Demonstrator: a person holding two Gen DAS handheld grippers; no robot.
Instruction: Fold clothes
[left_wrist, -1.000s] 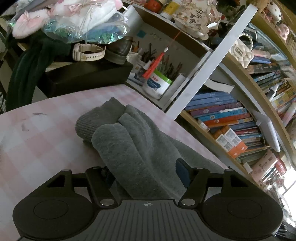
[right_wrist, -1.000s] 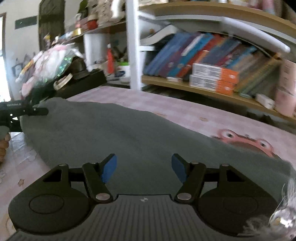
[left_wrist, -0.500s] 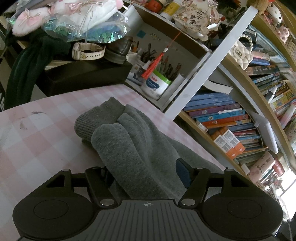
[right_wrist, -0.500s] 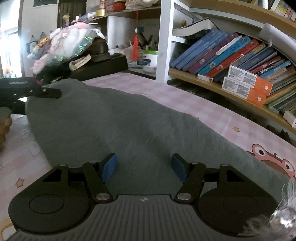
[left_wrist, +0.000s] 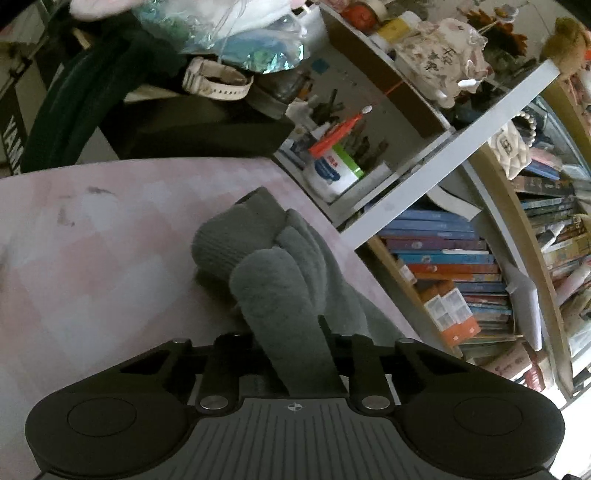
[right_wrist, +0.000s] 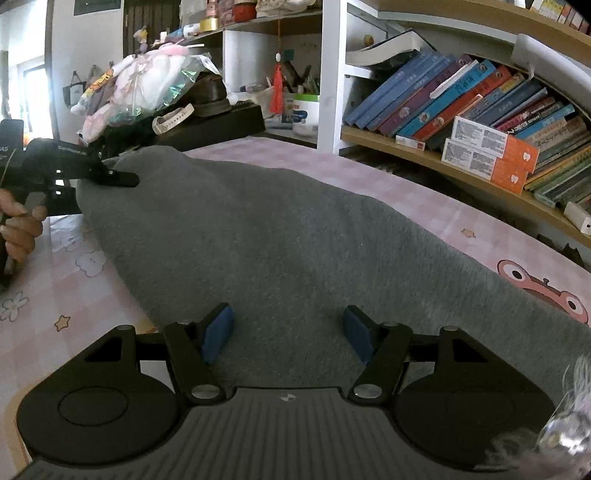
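Grey fleece garment (right_wrist: 295, 236): soft, limp, light, non-slip; spread lengthwise across pink checked surface (right_wrist: 74, 280). Left gripper (left_wrist: 295, 354) closing on bunched fold at left end, fabric between jaws. Right gripper (right_wrist: 288, 332) open above mid-body, nothing clamped. Recommended hold points: edges or gathered folds; expect sag between grips.

Home room — bookshelves (right_wrist: 480, 110) w/ books, plush toys (right_wrist: 147, 81).

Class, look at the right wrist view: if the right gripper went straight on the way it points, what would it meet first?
Probably the grey garment, spread right ahead of the open right gripper; depth is unclear.
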